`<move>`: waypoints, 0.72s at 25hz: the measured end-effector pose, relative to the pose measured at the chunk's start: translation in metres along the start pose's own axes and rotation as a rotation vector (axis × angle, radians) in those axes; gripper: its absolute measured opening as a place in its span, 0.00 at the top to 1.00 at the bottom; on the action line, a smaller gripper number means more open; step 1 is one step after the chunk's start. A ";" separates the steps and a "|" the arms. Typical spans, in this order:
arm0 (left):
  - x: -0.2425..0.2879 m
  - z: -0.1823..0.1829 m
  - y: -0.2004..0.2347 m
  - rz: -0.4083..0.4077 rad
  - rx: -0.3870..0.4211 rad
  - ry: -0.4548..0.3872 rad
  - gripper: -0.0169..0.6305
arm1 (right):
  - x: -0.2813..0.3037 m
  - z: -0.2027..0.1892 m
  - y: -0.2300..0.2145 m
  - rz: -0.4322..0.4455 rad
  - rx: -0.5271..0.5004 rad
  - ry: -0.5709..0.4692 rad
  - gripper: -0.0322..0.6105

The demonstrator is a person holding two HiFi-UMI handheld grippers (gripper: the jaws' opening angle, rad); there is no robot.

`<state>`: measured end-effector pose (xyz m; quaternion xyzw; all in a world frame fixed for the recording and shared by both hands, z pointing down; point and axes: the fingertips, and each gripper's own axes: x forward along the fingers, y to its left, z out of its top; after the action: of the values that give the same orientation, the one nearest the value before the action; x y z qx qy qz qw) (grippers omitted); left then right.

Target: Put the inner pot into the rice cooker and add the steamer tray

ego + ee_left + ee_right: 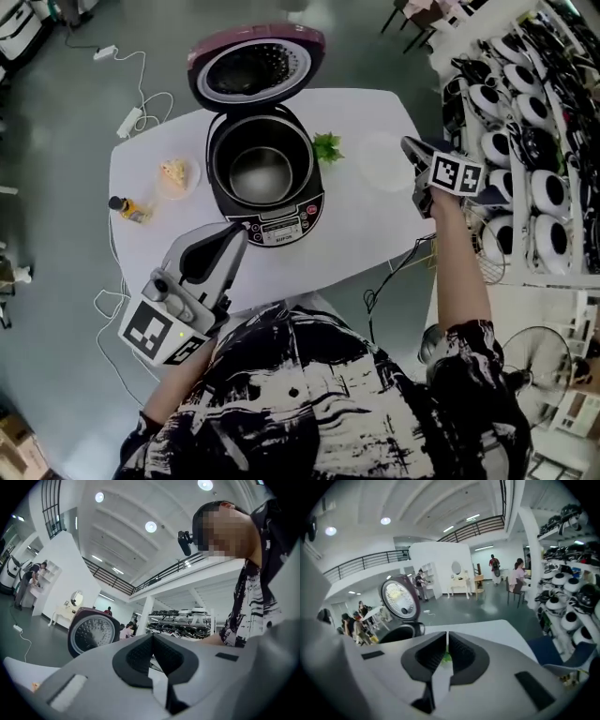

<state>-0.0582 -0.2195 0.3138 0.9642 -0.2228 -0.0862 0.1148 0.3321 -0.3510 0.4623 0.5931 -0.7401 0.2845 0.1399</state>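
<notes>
A person at a white table (361, 239) works on a rice cooker (281, 225) with a handheld gripper in each hand. The cooker's lid (255, 66) is tipped fully back and a metal inner pot (262, 173) appears already seated in the body, so the step in hand looks to be the steamer tray.

The pale round steamer tray (382, 161) lies on the table to the right of the cooker, just past a sprig of green herb (327, 147) that sits against the cooker's right side. The right gripper (410, 145) hangs at the tray's far edge, the side away from the cooker. Its fingers (431, 656) are pressed together with only a thin pale sliver between them. Whether that sliver is the tray's rim cannot be told.

The left gripper (239, 232) points at the cooker's front panel from the near side, its fingers (138, 658) closed on nothing.

Doing this step well likely means a sure pinch on the rim and keeping the light tray level as it passes over the herb. It should then be lowered squarely onto the pot's mouth, clear of the raised lid. The idle left gripper is well placed to steady the cooker if it shifts.
</notes>
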 end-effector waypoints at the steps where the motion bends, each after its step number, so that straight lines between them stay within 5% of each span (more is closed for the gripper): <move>1: 0.010 -0.004 -0.002 -0.007 0.000 0.012 0.97 | -0.011 -0.009 -0.028 -0.049 0.004 0.008 0.94; 9: 0.086 -0.026 -0.015 0.005 0.008 0.107 0.97 | -0.009 -0.110 -0.202 -0.279 0.231 0.127 0.58; 18: 0.132 -0.056 -0.006 0.103 0.004 0.191 0.97 | 0.057 -0.207 -0.279 -0.327 0.371 0.372 0.56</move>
<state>0.0730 -0.2637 0.3507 0.9555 -0.2604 0.0124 0.1379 0.5572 -0.3128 0.7303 0.6574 -0.5321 0.4921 0.2062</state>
